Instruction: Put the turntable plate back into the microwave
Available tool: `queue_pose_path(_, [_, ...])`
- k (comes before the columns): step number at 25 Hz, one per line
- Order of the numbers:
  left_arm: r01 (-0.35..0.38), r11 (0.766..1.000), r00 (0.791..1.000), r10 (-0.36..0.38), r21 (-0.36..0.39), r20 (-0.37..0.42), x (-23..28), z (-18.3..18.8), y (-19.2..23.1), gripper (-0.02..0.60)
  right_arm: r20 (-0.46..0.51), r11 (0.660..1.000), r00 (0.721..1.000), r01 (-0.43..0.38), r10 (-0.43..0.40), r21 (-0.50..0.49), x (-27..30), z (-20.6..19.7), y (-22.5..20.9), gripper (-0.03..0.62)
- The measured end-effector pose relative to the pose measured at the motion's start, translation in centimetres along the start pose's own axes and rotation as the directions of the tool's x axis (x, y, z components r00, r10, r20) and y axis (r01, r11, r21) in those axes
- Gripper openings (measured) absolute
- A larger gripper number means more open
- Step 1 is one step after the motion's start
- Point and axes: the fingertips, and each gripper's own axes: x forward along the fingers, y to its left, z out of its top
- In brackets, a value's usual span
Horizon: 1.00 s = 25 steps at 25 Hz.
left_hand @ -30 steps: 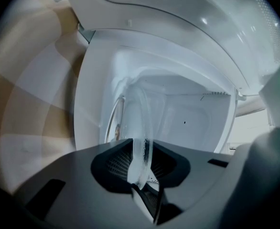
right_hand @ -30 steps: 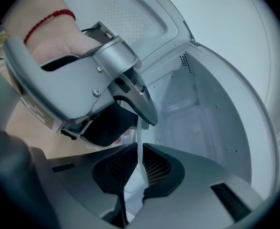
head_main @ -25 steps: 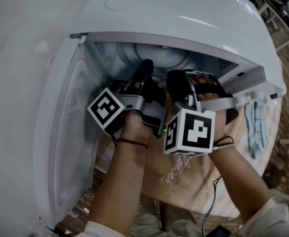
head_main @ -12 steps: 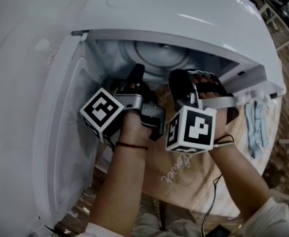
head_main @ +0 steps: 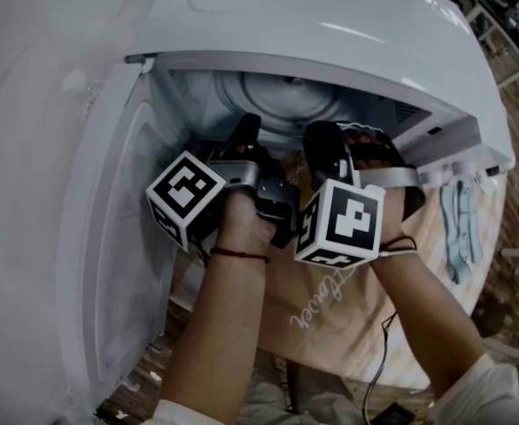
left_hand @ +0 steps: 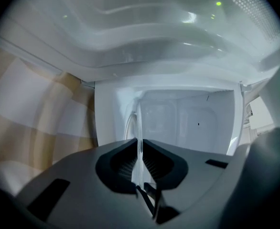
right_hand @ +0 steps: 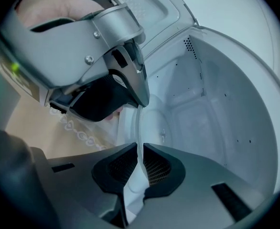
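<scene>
Turntable plate, inside the microwave mouth, is pinched by left tongs and right tongs.

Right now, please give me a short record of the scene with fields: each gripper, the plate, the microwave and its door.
left gripper: shut on the rim of the turntable plate
right gripper: shut on the same rim, beside the left gripper
turntable plate: clear glass, edge-on between both pairs of jaws
microwave: door open, swung left
position: both grippers at the mouth of the cavity
</scene>
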Motion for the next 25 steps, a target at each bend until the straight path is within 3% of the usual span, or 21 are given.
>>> queue_pose_path(12, [-0.064,0.992,0.997,0.068,0.112,-0.03,0.2,-0.2,0.3,0.031,-0.011,1.0,1.0,0.007,-0.006,0.002,0.7,-0.5,0.2,0.055])
queue_pose_path(25, [-0.11,0.984,0.992,0.116,0.142,-0.039,0.6,-0.2,0.2,0.031,-0.013,1.0,0.999,-0.03,0.03,0.008,1.1,-0.7,0.3,0.058])
